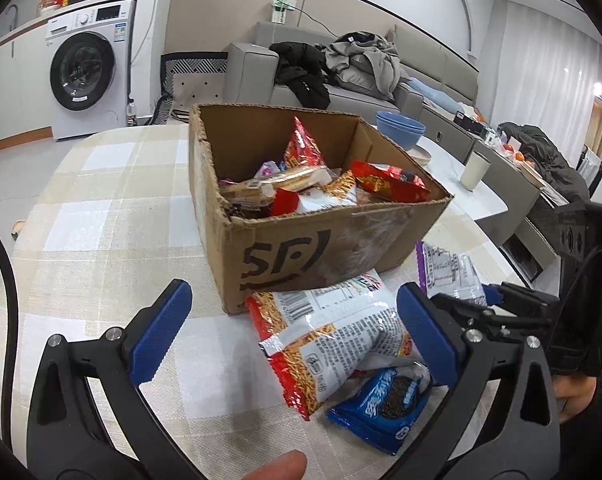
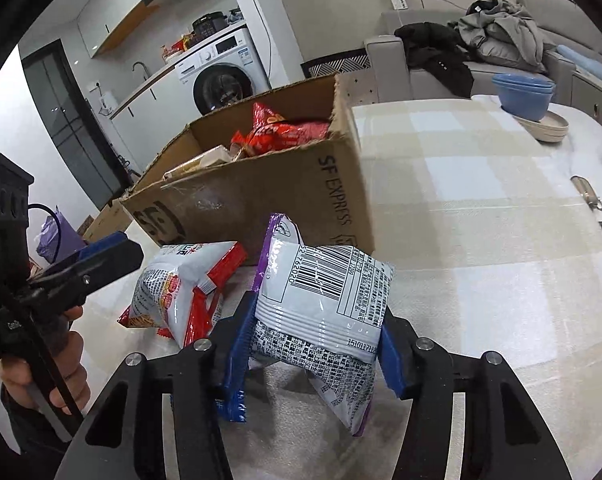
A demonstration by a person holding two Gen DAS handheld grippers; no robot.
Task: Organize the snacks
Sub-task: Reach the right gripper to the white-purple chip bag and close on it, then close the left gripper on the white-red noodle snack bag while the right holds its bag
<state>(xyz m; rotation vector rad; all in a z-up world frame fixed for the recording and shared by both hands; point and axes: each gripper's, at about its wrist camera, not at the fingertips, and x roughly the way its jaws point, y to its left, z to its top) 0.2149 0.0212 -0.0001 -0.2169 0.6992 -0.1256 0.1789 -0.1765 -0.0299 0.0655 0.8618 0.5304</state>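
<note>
Right claw (image 2: pixel 313 344): tilted downward toward the table (image 2: pixel 481 240), blue pads pressed against both sides of a purple-edged white snack bag (image 2: pixel 321 304), clamped on it. The bag sits just in front of the near right corner of the cardboard box (image 2: pixel 261 204); whether its bottom rests on the table I cannot tell. Bag face shows a barcode and dense small print, not legible apart from stray digits.

Left claw (image 1: pixel 289 336): also angled down, jaws wide apart, nothing between the pads. It hangs over a red-and-white snack bag (image 1: pixel 333 336) lying against the near wall of the box, with a blue cookie pack (image 1: pixel 385 408) beside it, partly under it. A fingertip shows at the bottom edge of the left wrist view; a hand (image 2: pixel 49 364) gripping the left handle shows in the right wrist view, the rest cut off.

Box: open top, holding several red and white snack packs, piled so individual items are hard to separate. Writing: "SF EXPRESS" on the right side, large "SF" logo on the near wall.

Far side of table: stacked blue bowls (image 2: pixel 523 94) on a beige plate (image 2: pixel 549 126).
</note>
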